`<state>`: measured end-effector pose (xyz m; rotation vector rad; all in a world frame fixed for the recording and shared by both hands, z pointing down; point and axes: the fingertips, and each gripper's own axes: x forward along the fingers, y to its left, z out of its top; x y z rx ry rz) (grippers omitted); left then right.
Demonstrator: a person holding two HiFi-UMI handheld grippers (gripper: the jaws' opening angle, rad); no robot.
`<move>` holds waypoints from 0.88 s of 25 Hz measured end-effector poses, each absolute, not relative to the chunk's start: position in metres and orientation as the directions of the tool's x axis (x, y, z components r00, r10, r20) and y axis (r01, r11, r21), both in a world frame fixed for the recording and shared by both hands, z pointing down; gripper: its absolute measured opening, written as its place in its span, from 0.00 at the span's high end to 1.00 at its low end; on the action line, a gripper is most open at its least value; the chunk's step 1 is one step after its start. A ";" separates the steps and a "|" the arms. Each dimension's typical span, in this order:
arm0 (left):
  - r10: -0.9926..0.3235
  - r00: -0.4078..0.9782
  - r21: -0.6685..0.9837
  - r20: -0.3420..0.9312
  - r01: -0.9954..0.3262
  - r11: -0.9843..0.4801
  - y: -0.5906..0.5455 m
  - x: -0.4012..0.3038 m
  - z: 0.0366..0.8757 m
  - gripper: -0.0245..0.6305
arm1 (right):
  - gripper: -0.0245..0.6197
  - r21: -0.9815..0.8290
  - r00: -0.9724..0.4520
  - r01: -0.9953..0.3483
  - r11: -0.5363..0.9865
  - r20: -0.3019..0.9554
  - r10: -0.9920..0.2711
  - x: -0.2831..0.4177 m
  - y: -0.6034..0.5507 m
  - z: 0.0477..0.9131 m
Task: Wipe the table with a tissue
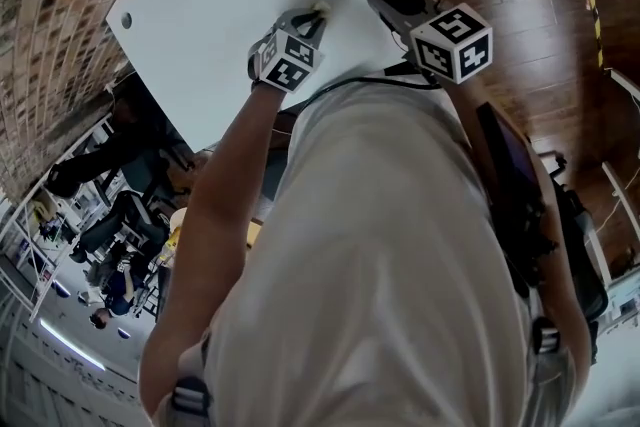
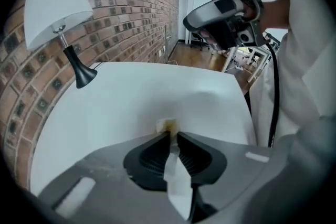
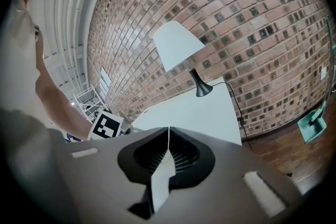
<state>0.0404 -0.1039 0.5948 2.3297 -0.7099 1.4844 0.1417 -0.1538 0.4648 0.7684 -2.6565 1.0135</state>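
Left fingers (image 2: 152, 157) pinch tissue (image 2: 168, 125) (stained) | open table (image 2: 131, 102) beyond | right fingers (image 3: 202, 139) closed

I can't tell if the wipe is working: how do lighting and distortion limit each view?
Head view: table blown out to flat white, no stains readable; the person's torso fills most of the frame. Left gripper view: tissue clear at the shut jaws, a soft shadow just beyond it, corners black. Right gripper view: fisheye bows the brick wall strongly.
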 end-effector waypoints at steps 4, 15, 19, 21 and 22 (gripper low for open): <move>-0.211 0.429 0.100 0.878 -0.597 -0.796 -0.080 0.067 0.589 0.88 | 0.94 -0.582 -0.844 -0.536 0.612 0.337 -0.418 0.150 -0.158 0.462; -0.142 0.498 0.182 0.855 -0.546 -0.818 -0.055 0.132 0.595 0.88 | 0.94 -0.614 -0.731 -0.641 0.461 0.304 -0.610 0.232 -0.195 0.452; -0.086 0.555 0.228 0.828 -0.472 -0.852 -0.048 0.164 0.595 0.88 | 0.94 -0.603 -0.716 -0.656 0.454 0.306 -0.628 0.237 -0.189 0.450; -0.031 0.571 0.265 0.820 -0.427 -0.865 -0.038 0.179 0.595 0.88 | 0.94 -0.602 -0.711 -0.660 0.449 0.307 -0.633 0.238 -0.185 0.450; -0.015 0.576 0.275 0.817 -0.412 -0.869 -0.034 0.183 0.595 0.88 | 0.94 -0.600 -0.708 -0.662 0.449 0.306 -0.636 0.238 -0.184 0.448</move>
